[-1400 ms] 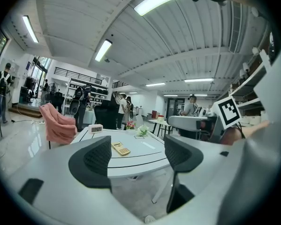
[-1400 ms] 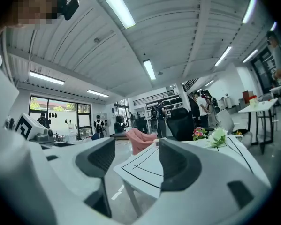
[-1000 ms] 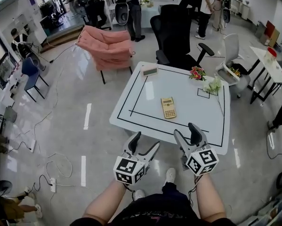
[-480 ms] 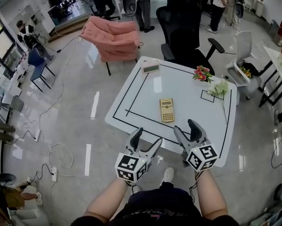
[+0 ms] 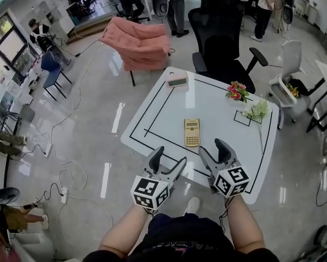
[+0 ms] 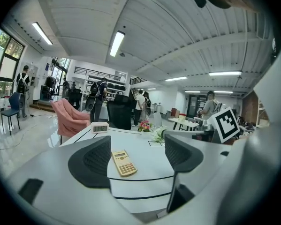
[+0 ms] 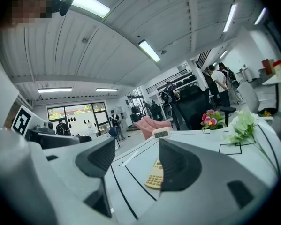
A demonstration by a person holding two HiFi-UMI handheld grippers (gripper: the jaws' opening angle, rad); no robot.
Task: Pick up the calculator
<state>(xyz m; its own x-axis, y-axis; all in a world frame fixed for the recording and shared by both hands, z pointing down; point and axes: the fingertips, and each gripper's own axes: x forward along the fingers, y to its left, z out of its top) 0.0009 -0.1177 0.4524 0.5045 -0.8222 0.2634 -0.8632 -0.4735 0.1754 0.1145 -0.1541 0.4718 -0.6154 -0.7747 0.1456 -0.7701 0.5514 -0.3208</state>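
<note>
**Jaw state.** The jaws of the left gripper stand apart, with nothing between the pads. The jaws of the right gripper also stand wide apart and carry nothing.

**Target.** The calculator lies flat, keys up, near the middle of the white table, inside the black taped rectangle. It sits ahead of both grippers and well apart from them. The left gripper view frames it between the two pads, but only at a distance.

**Hazards.**
- The calculator is thin and the table top looks smooth and glossy. A shallow, near-level approach will probably push it forward instead of capturing it.
- Jaws that close on its upper face rather than its long edges are likely to skid off.
- A steep descent risks the pad tips striking the table before they straddle the body.
- The two grippers travel close side by side. If both converge on the one target, they may collide.
- The desk clock and the flowers stand well apart from the calculator, so they pose little risk.

**Pose.** Both forearms extend forward from the body, roughly parallel. Each gripper points ahead toward the table and slightly downward, with its marker cube turned up toward the head view. The right gripper's tips reach over the table's near edge. The left gripper's tips sit at about that edge.
</note>
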